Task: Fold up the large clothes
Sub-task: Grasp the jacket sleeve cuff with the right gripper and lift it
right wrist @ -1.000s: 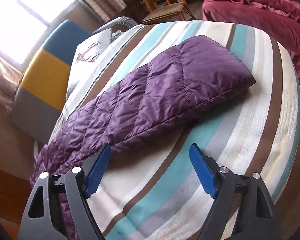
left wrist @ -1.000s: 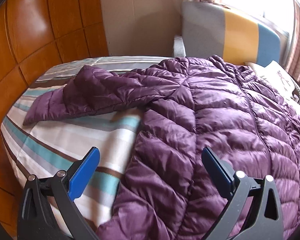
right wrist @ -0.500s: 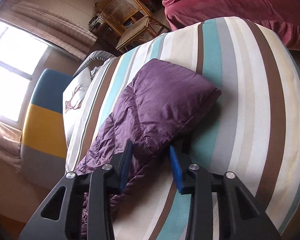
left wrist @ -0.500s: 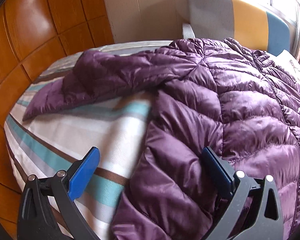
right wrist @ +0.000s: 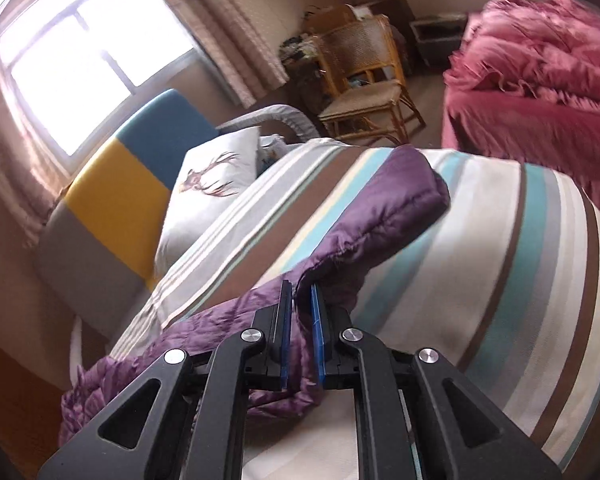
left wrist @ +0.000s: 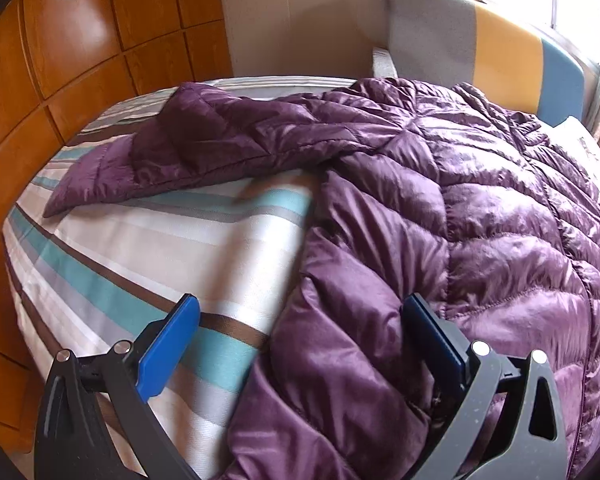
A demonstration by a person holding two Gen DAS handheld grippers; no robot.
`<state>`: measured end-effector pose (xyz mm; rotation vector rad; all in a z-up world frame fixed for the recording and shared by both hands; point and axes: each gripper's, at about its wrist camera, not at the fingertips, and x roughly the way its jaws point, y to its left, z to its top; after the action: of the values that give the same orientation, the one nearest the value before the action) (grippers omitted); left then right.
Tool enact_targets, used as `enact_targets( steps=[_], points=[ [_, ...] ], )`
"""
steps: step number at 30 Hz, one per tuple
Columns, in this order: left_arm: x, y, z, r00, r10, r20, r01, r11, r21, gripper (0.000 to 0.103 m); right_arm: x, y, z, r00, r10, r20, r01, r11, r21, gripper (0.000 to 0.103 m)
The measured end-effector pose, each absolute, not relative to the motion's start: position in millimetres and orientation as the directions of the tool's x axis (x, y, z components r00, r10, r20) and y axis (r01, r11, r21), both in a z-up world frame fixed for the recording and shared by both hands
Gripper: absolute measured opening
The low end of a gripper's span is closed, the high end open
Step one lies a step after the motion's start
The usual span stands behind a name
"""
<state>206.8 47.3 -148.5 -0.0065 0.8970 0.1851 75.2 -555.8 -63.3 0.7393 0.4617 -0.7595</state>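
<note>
purple puffer jacket (left wrist: pixel 480 216) spread over my striped bed (left wrist: pixel 148 248) | right gripper (right wrist: pixel 301 312) just clamped tight on its sleeve (right wrist: pixel 384 204), cuff lifted | left gripper (left wrist: pixel 300 344) wide open, straddling the jacket's side edge, nothing pinched | bare sheet to the left, wood panelling (left wrist: pixel 60 60) beyond
</note>
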Motion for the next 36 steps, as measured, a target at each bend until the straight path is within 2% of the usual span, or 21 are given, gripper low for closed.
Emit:
enact_targets(
  steps=[3,8,14,15,16,17,19,22,27,29,31,33,34,36],
  points=[
    [205.8,50.7,-146.2,0.611,0.172,-0.773,-0.176,0.981,0.080,0.101,114.4,-516.6,-44.3,0.694,-0.419,-0.586,0.673,0.666,0.320,0.010],
    [204.8,58.2,-144.3,0.607,0.171,-0.777,-0.187,0.980,0.069,0.101,169.3,-440.5,-29.0,0.749,-0.325,-0.577,0.512,0.837,0.194,0.010],
    [203.3,63.4,-145.7,0.601,0.154,-0.784,-0.183,0.982,0.052,0.101,190.7,-400.3,-46.5,0.744,-0.174,-0.645,0.440,0.854,0.278,0.011],
    [202.7,64.1,-146.2,0.603,0.150,-0.783,-0.182,0.982,0.047,0.101,183.7,-404.9,-51.6,0.735,-0.168,-0.657,0.461,0.834,0.303,0.014],
    [202.8,63.8,-146.9,0.605,0.148,-0.782,-0.181,0.982,0.045,0.101,176.6,-414.5,-58.5,0.714,-0.167,-0.680,0.497,0.804,0.325,0.028],
    [202.9,64.1,-147.9,0.605,0.147,-0.782,-0.182,0.982,0.044,0.101,166.4,-426.8,-66.3,0.687,-0.188,-0.702,0.550,0.766,0.333,0.054],
    [203.6,64.0,-149.8,0.600,0.146,-0.787,-0.185,0.982,0.041,0.101,140.7,-452.9,-77.8,0.629,-0.279,-0.726,0.664,0.679,0.313,0.066],
    [203.1,62.2,-149.7,0.601,0.154,-0.784,-0.187,0.981,0.049,0.101,100.7,-500.9,-90.5,0.529,-0.376,-0.761,0.802,0.514,0.304,0.066],
    [202.5,61.4,-149.7,0.605,0.161,-0.780,-0.191,0.980,0.054,0.101,42.8,-572.2,-123.9,0.420,-0.335,-0.843,0.906,0.111,0.407,0.069],
    [202.8,61.5,-150.1,0.604,0.162,-0.780,-0.189,0.980,0.058,0.101,36.9,-587.5,-124.4,0.417,-0.367,-0.831,0.903,0.063,0.425,0.073],
    [202.8,61.9,-150.0,0.604,0.165,-0.780,-0.187,0.980,0.062,0.101,38.8,-603.2,-123.4,0.350,-0.402,-0.846,0.929,0.036,0.367,0.079],
    [203.9,61.4,-150.3,0.602,0.170,-0.780,-0.185,0.980,0.071,0.101,43.5,-616.5,-126.2,0.315,-0.425,-0.848,0.942,0.033,0.333,0.079],
    [204.3,61.1,-150.8,0.601,0.172,-0.781,-0.184,0.980,0.074,0.101,50.1,-620.0,-126.0,0.276,-0.442,-0.854,0.957,0.047,0.285,0.075],
    [204.9,59.6,-152.2,0.597,0.178,-0.782,-0.182,0.980,0.084,0.101,63.3,-624.1,-127.8,0.200,-0.478,-0.856,0.980,0.093,0.177,0.056]
  ],
)
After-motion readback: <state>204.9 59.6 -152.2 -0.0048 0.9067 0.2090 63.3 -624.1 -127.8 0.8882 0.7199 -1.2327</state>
